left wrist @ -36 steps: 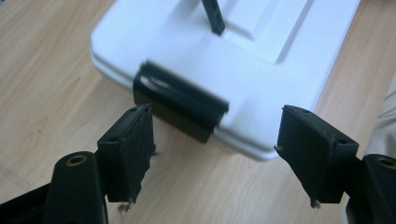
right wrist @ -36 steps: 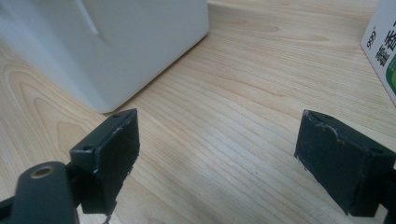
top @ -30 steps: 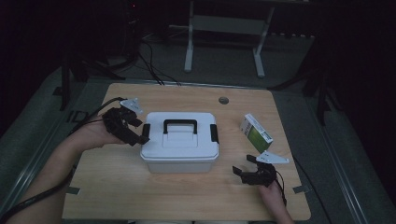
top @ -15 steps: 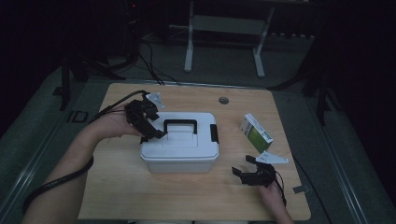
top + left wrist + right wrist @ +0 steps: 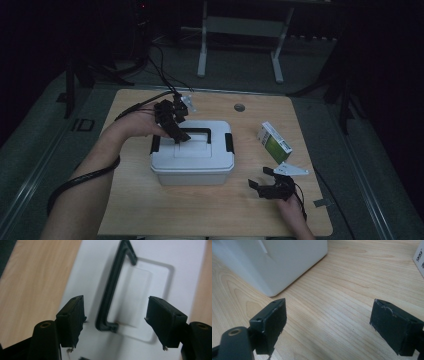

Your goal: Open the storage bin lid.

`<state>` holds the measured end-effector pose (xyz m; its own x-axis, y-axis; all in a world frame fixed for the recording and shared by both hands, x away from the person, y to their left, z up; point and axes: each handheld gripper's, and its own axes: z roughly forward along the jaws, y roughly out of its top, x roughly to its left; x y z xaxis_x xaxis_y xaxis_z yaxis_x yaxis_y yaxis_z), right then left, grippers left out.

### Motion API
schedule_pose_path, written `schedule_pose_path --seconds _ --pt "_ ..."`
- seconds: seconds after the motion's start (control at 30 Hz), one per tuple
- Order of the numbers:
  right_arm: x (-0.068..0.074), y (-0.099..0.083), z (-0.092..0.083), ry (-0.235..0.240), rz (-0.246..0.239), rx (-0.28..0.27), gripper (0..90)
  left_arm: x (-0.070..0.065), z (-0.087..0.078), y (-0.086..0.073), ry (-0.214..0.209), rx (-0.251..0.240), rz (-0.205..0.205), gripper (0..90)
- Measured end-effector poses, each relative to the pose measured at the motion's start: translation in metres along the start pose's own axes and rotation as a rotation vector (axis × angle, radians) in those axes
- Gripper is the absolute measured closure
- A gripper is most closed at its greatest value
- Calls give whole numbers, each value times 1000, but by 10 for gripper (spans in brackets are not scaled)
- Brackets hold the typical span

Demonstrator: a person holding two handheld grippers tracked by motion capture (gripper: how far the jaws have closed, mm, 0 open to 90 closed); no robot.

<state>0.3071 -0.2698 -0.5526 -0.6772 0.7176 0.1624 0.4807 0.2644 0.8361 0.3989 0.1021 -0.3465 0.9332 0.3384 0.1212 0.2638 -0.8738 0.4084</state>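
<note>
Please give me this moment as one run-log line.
left tongs: open, closing, above box handle, not gripping | right tongs: open, over table | box: lid shut | carton: right of box

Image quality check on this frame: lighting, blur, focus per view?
High view: dim, surroundings nearly black, only the table and white box read clearly. Left gripper view: bright, box lid near washed out, black handle soft, jaws sharper. Right gripper view: even light, wood grain crisp, box wall slightly soft, no glare.
</note>
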Motion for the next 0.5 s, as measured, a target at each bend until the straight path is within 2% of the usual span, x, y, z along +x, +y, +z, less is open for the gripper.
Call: schedule_pose_path --seconds 0.07,0.1,0.2,0.23,0.33,0.37,0.4,0.43,0.47,0.5 --pt "0 0 0 2 -2 2 135 2 4 5 -7 17 10 312" --pt "0 0 0 6 -2 2 135 4 8 9 -11 50 20 329" --pt "0 0 -1 9 -1 -1 134 5 9 14 -10 65 31 334" --pt "0 0 -1 9 1 -2 135 6 9 19 -33 75 41 391" --pt "-1 0 -1 12 1 -6 135 8 9 23 -40 90 45 427" --pt "-1 0 -1 12 0 -6 135 8 10 26 -38 118 63 428" --pt "-1 0 -1 12 0 -6 135 8 10 26 -38 118 63 430" --pt "-1 0 -1 14 -1 -6 134 9 13 29 -56 157 69 431" --pt "-1 0 -1 14 -1 -6 134 9 13 29 -56 157 69 434" --pt "0 0 -1 16 -2 -4 135 9 17 30 -81 170 73 463"
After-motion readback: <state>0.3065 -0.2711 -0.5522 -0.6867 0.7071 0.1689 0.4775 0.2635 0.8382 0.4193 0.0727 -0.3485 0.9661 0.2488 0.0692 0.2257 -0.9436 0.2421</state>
